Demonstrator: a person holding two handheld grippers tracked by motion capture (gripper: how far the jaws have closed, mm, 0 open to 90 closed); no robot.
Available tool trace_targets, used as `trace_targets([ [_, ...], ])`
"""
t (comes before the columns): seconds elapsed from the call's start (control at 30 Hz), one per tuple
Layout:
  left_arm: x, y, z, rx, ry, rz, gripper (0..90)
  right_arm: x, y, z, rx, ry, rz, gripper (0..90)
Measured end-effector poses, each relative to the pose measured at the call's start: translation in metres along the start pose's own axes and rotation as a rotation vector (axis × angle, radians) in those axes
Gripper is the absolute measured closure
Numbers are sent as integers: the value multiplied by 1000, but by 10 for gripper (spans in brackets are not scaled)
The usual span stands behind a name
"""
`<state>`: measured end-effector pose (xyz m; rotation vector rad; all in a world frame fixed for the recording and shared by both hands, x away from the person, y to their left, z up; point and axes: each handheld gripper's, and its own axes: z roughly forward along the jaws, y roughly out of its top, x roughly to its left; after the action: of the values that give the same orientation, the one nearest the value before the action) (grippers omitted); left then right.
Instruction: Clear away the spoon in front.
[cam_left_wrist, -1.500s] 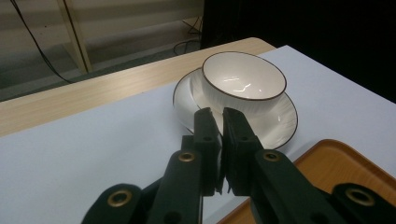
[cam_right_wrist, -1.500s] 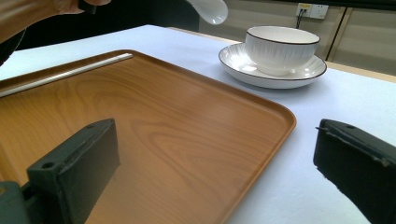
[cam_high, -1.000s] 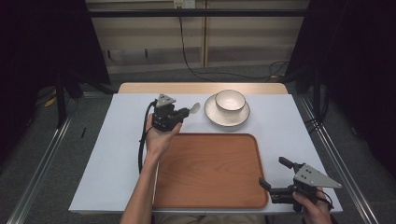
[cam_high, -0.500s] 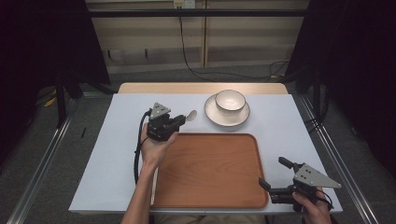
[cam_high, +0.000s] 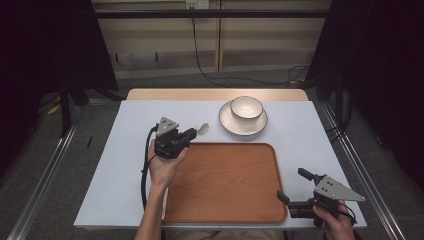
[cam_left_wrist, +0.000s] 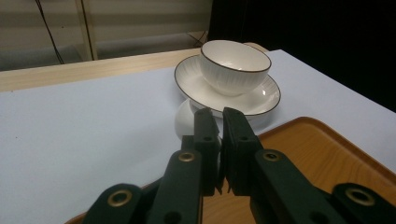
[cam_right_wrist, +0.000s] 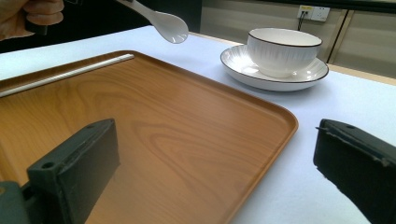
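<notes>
The left gripper (cam_high: 192, 134), fingers pinching a small white ceramic spoon (cam_high: 202, 129), has drifted from beside the white bowl (cam_high: 246, 107) toward the wooden tray's (cam_high: 225, 200) far-left corner, probably to place it; the right gripper (cam_high: 295, 189) idles, fingers spread.

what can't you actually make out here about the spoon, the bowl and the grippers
- Spoon handle: hidden between the left gripper's shut jaws in the left gripper view; cut off by the top edge in the right gripper view.
- Bowl contents: the rim hides its bottom in both gripper views; too small in the high view.
- Right gripper: its body is below the frame edge in the right gripper view.
</notes>
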<state>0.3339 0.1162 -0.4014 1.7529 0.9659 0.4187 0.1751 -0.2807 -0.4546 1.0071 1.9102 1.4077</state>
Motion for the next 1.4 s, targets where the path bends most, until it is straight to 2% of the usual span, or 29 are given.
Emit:
trace_targets([
  [0.73, -1, -12, -23, -5, 26, 3, 852, 0, 0, 1, 3, -4, -3, 0],
  [0.77, -2, -13, -25, -2, 36, 2, 852, 0, 0, 1, 4, -2, -2, 0],
  [1.0, 1, -26, -33, -7, 25, -24, 852, 1, 0, 1, 3, -3, -3, 0],
  [1.07, 2, -28, -34, -6, 34, -32, 852, 1, 0, 1, 2, -3, -2, 0],
  [1.4, 5, -34, -42, -4, 59, -35, 852, 0, 0, 1, 5, -4, -7, 0],
])
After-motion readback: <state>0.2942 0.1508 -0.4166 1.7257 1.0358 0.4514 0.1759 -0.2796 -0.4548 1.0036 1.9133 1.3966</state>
